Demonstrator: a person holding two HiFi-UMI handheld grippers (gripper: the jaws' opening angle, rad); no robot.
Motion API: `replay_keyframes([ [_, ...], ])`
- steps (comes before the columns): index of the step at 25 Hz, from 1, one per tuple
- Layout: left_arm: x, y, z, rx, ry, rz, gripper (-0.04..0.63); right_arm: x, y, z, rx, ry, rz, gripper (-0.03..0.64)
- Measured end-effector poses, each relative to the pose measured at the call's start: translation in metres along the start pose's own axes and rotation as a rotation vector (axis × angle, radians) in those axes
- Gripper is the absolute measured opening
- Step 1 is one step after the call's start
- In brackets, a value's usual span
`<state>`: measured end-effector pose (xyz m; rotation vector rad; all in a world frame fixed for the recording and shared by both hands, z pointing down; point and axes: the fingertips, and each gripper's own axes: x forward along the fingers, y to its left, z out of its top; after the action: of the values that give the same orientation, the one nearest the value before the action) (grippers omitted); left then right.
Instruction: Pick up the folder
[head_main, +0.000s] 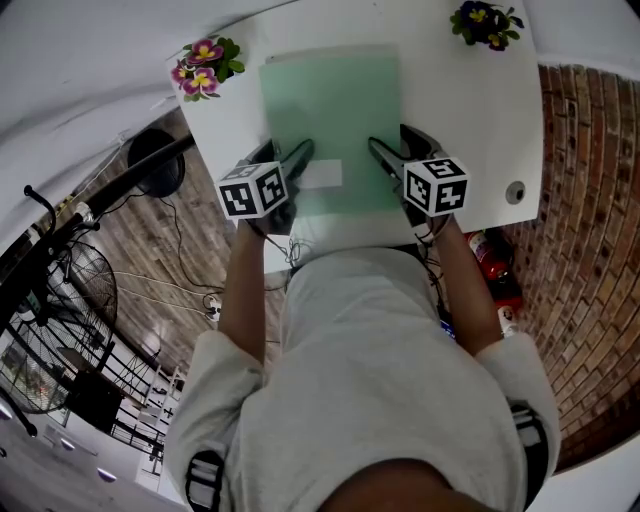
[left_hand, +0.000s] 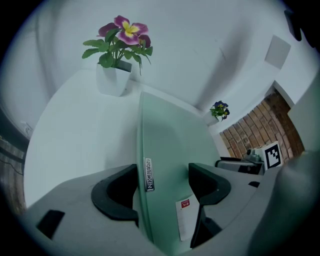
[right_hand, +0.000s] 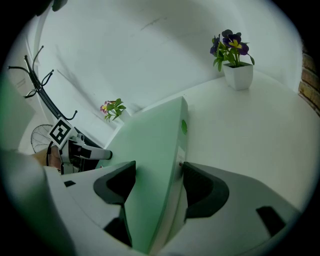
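A pale green folder (head_main: 330, 110) lies flat on the white table (head_main: 480, 110), with a white label near its front edge. My left gripper (head_main: 283, 160) straddles the folder's left edge. In the left gripper view the folder (left_hand: 170, 145) runs between the wide-open jaws of that gripper (left_hand: 162, 182), spine label showing. My right gripper (head_main: 398, 150) straddles the right edge. In the right gripper view the folder (right_hand: 150, 145) likewise sits between the spread jaws of the right gripper (right_hand: 159, 182). No pad visibly squeezes the folder.
A pink-flowered pot (head_main: 203, 68) stands at the table's far left corner and a purple-flowered pot (head_main: 485, 22) at the far right. A cable hole (head_main: 515, 192) is near the right edge. A red object (head_main: 487, 255) and a fan (head_main: 70, 290) are on the floor.
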<state>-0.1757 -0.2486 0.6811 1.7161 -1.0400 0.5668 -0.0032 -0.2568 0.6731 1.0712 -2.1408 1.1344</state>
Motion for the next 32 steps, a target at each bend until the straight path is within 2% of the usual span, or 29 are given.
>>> replay_keyframes([
  [15, -0.003, -0.001, 0.0, 0.0, -0.029, 0.018, 0.325, 0.0, 0.001, -0.001, -0.004, 0.033, 0.002, 0.292],
  [23, -0.007, -0.002, -0.011, -0.017, -0.012, 0.026, 0.325, -0.004, 0.002, -0.005, -0.023, 0.043, -0.005, 0.29],
  [32, -0.014, -0.011, -0.014, 0.008, -0.029, 0.017, 0.325, -0.015, 0.006, -0.009, -0.035, 0.033, -0.014, 0.29],
])
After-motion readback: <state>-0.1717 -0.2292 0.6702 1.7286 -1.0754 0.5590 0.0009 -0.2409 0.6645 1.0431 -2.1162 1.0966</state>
